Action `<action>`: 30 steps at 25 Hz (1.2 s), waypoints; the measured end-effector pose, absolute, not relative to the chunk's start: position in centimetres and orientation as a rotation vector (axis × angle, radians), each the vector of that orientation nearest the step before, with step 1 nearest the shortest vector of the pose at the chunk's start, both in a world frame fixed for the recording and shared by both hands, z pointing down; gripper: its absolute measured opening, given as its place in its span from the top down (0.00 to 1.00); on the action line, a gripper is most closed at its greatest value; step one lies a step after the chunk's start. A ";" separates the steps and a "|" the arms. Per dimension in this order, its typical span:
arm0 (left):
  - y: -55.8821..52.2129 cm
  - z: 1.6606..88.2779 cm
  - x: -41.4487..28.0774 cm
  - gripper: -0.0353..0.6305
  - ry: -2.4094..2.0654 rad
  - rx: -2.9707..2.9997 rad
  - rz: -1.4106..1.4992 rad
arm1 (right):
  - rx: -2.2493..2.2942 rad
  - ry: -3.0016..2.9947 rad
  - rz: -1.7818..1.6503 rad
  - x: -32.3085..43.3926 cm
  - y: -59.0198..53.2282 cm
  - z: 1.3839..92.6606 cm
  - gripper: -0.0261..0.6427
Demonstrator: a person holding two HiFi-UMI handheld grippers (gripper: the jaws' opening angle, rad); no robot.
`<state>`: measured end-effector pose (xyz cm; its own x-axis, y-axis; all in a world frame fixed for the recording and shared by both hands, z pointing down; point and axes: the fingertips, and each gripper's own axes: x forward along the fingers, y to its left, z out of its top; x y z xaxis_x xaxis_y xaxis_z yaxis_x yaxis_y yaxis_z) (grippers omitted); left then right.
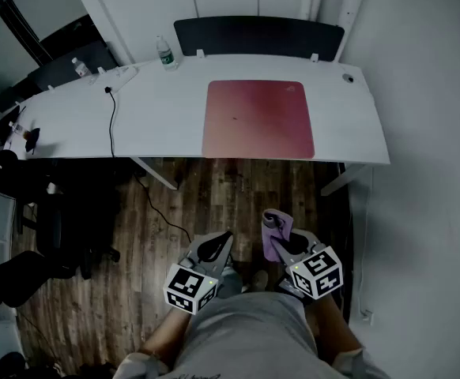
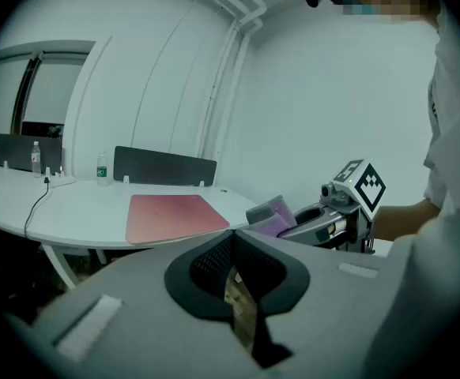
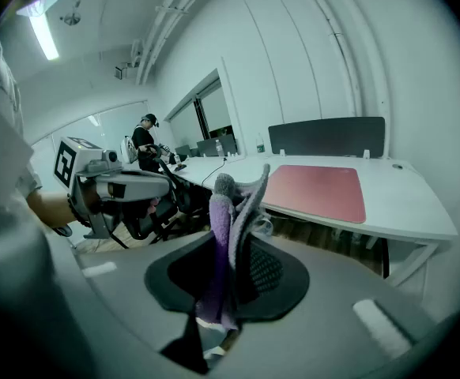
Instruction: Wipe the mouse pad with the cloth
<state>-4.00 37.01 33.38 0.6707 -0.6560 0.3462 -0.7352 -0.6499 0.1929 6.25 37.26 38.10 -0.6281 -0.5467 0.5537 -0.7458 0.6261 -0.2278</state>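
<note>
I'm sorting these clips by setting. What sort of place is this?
Most likely an office: a long white desk with a dark divider panel along its far edge, a red mouse pad lying on it, and a power cable trailing off the desk.

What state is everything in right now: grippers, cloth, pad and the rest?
Left gripper: shut, empty.
Right gripper: shut on the cloth.
Cloth: bunched, sticking up out of the right gripper.
Mouse pad: flat on the desk, apart from both grippers.
Water bottle: upright.
Cable: trailing off the desk edge.
</note>
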 end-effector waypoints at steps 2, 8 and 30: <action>36.6 33.4 -4.5 0.92 -1.105 2.570 0.352 | 1.025 -2.412 0.622 5.9 36.9 38.1 0.83; 35.2 33.3 -5.7 0.92 -1.089 2.581 0.347 | 1.046 -2.388 0.621 5.1 35.9 38.2 0.83; 27.3 32.6 -14.7 0.92 -1.088 2.598 0.269 | 1.202 -2.390 0.607 -2.3 27.5 36.1 0.82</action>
